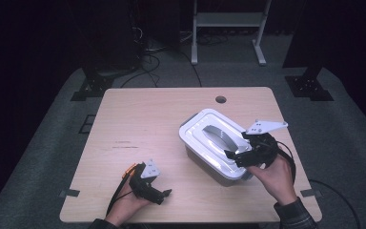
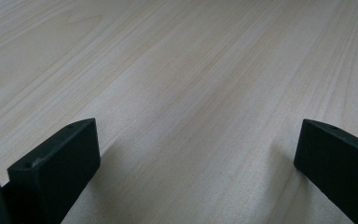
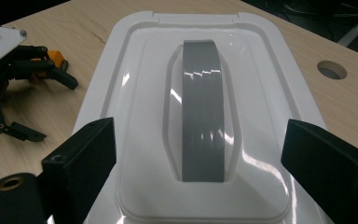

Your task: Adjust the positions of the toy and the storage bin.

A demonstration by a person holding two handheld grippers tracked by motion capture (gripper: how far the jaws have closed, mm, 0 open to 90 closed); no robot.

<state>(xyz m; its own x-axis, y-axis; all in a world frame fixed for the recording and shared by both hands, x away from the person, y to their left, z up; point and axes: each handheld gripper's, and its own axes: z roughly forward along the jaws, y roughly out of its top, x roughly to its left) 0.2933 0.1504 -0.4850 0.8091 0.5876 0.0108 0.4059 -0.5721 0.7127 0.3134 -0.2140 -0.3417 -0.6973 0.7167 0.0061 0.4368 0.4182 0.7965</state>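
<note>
A white plastic box (image 1: 205, 151) with a white lid (image 3: 135, 116) and a flat grey handle (image 3: 203, 116) stands right of the table's middle. My right gripper (image 1: 237, 145) hovers at the box's near right end. It is open, one jaw on each side of the handle's near end, and it holds nothing (image 3: 198, 144). My left gripper (image 1: 161, 195) lies low at the front left of the table. It is open over bare wood, with nothing between its jaws (image 2: 196, 140). The right gripper view has it to the left of the box (image 3: 51, 108).
The light wood table (image 1: 138, 119) has a round cable hole (image 1: 220, 99) near its far edge, beyond the box. On the floor behind it are a white frame stand (image 1: 228, 19), cables (image 1: 147, 57) and black stand bases (image 1: 310, 86).
</note>
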